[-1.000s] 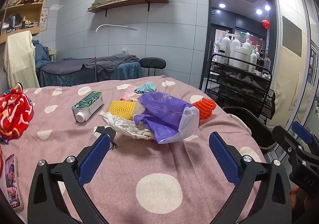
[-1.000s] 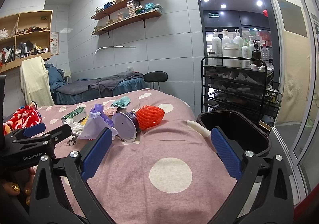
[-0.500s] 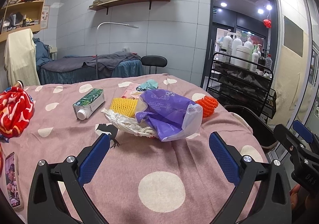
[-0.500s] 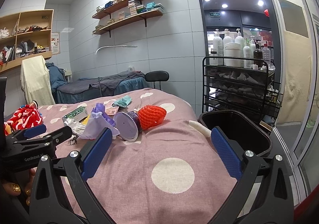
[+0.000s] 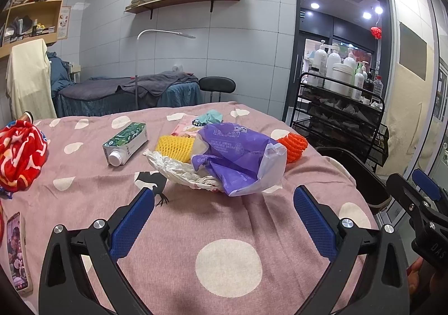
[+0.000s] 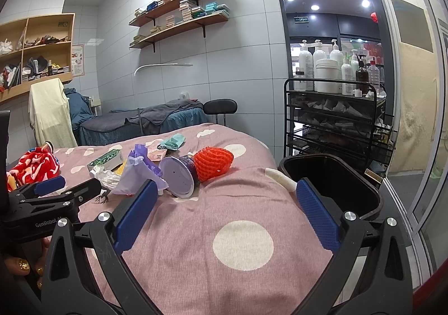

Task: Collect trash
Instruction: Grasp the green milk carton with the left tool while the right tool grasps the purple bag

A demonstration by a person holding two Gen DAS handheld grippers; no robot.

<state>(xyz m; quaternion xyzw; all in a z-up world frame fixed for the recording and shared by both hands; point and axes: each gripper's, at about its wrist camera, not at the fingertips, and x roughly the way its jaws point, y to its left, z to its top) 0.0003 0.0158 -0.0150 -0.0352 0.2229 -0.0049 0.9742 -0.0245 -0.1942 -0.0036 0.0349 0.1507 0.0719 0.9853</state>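
Note:
A heap of trash lies on the pink dotted bedspread: a purple plastic bag, crumpled white paper, yellow foam netting, orange foam netting and a green carton. My left gripper is open just short of the heap, holding nothing. In the right wrist view a purple cup lies on its side against the orange netting. My right gripper is open over the bedspread, empty. A black bin stands at the bed's right edge.
A red patterned cloth and a phone lie on the left of the bed. A teal mask rests farther back. A black wire cart with bottles stands behind the bin. A massage bed and stool sit beyond.
Both grippers have drifted slightly; the trash heap sits a little nearer in the left wrist view. Both stay open and empty.

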